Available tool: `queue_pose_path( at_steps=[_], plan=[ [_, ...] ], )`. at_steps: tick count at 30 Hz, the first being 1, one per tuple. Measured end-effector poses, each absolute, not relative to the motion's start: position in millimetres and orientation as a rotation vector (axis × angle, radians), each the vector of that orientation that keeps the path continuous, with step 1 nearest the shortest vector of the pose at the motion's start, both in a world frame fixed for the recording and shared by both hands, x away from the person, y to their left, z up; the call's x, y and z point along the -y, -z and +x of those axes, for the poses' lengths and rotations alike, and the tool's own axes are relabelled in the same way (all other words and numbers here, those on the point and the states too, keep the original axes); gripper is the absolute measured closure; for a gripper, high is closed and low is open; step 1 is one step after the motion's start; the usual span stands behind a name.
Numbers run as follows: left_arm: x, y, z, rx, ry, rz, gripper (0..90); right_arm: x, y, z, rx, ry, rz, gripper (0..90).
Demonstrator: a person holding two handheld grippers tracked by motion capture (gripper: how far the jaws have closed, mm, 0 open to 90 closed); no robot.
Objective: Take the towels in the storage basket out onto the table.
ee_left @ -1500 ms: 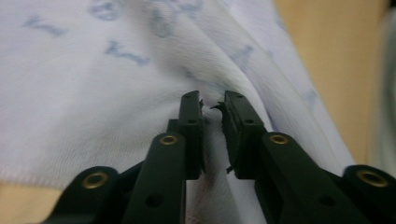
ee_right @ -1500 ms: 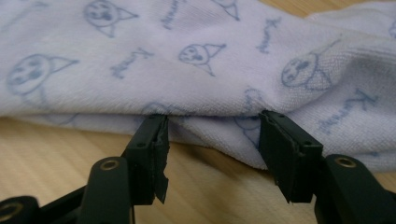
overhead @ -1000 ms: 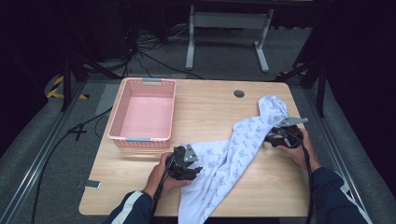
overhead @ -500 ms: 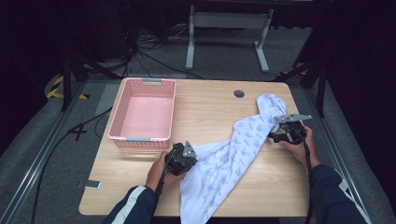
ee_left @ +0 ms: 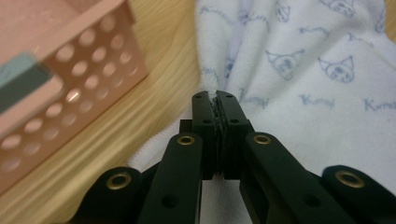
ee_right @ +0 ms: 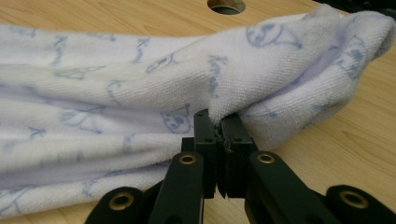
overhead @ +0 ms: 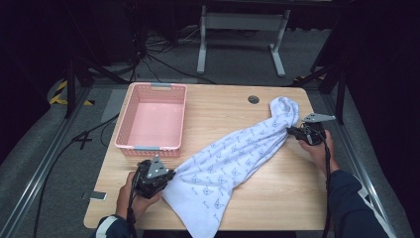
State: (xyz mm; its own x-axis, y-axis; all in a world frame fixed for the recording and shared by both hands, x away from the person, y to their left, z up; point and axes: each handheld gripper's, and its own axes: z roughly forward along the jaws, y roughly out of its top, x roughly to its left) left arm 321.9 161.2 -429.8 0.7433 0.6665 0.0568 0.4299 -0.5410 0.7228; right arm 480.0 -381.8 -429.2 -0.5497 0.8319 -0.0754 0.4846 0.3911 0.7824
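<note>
Your left gripper (overhead: 166,177), lower left: jaws just closed, pinching the printed white towel (overhead: 237,158). Your right gripper (overhead: 292,132), right of frame: likewise pinching its edge.

A towel (overhead: 237,158) is lying slantwise across the bench (overhead: 223,106), running from the near middle up to the far right corner. A basket (overhead: 152,119) is sitting on the far left part of the bench, just left of the towel's near end. A round hole (overhead: 253,99) is lying in the bench top at the far edge, between the basket and the towel's far end. The left gripper (overhead: 166,179) is resting at the towel's near left edge, in front of the basket. The right gripper (overhead: 292,132) is sitting at the towel's far right end. A small flat thing (overhead: 94,196) is lying at the near left edge of the bench.
</note>
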Motion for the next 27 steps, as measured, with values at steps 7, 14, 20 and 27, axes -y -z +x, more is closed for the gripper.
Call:
queue_pose_path(
  at_steps=[7,14,20,27],
  plan=[
    [-175.9,442.2,321.1,-0.922,-0.389,2.26,86.3,349.3,397.0,456.5,-2.238,-1.111,0.912,86.8],
    [-156.5,445.9,315.8,-0.796,-0.303,2.299,84.5,261.9,393.7,442.5,-2.394,-1.122,0.652,86.7],
    [-145.0,448.9,314.3,-0.741,-0.278,2.329,81.5,210.0,401.1,434.7,-2.497,-1.081,0.518,86.6],
    [-116.8,438.2,314.4,-0.696,-0.338,2.312,54.5,184.8,412.8,436.7,-2.571,-0.994,0.522,48.7]
  ],
)
